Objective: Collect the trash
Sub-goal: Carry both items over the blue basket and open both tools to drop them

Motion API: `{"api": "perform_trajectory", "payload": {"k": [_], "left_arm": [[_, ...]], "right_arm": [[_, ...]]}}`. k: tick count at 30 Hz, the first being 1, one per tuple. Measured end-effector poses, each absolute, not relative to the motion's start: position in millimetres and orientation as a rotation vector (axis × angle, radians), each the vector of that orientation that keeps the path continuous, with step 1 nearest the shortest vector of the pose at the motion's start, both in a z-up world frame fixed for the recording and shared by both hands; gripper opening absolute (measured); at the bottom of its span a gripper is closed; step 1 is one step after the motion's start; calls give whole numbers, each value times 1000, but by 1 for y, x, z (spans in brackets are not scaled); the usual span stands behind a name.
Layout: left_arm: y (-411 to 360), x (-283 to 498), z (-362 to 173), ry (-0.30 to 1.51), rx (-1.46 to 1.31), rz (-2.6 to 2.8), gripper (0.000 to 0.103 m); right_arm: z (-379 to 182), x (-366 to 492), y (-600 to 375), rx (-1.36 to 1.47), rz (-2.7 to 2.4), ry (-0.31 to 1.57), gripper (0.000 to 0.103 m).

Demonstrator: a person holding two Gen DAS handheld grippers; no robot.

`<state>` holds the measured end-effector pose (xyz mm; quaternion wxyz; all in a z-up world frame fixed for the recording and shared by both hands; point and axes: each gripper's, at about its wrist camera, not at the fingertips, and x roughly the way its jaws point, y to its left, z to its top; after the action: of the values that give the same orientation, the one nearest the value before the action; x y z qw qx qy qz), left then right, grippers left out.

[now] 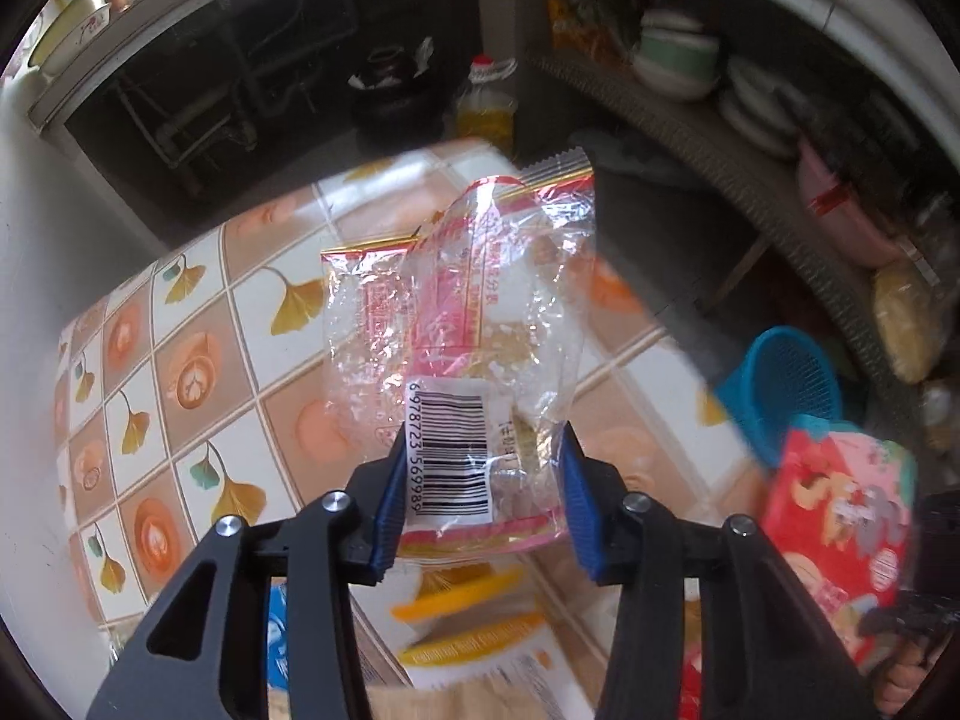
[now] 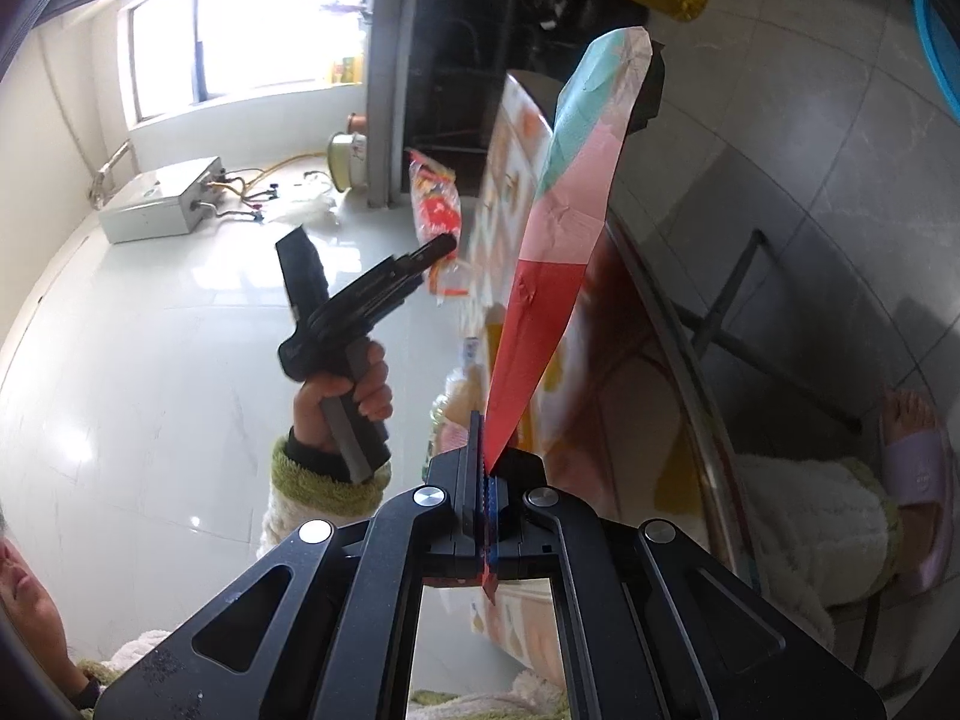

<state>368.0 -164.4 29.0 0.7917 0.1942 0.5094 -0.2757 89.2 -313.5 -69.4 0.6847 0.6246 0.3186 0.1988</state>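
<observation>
left claw (image 1: 480, 480) clenched on clear wrapper (image 1: 462, 324), above counter (image 1: 198, 324) | right claw (image 2: 487, 480) clenched on red packet (image 2: 564, 228) edge

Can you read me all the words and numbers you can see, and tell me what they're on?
"6978723569989": under the barcode on the white label of the clear wrapper between the left gripper fingers.
Pink print on that wrapper: too crumpled and blurred to read.
Yellow package below it: lettering too blurred.
Red packet in the right gripper: pictures and print too blurred, and edge-on in the right wrist view.
</observation>
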Motion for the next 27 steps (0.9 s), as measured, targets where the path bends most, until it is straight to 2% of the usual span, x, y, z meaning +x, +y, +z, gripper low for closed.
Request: {"api": "perform_trajectory", "payload": {"k": [7, 12, 17, 20, 27], "left_arm": [[-205, 313, 69, 1074, 348, -784, 44], [-283, 261, 58, 1136, 350, -983, 44], [-379, 214, -1, 1277, 407, -1117, 44], [-443, 192, -60, 1396, 469, -1152, 45], [-538, 177, -174, 1574, 559, -1089, 46]], "right_arm": [[-56, 47, -350, 1396, 354, 596, 0], [-68, -16, -393, 1442, 175, 501, 0], [-106, -75, -434, 1511, -67, 472, 0], [-133, -90, -456, 1508, -204, 498, 0], [-199, -74, -495, 1515, -399, 547, 0]]}}
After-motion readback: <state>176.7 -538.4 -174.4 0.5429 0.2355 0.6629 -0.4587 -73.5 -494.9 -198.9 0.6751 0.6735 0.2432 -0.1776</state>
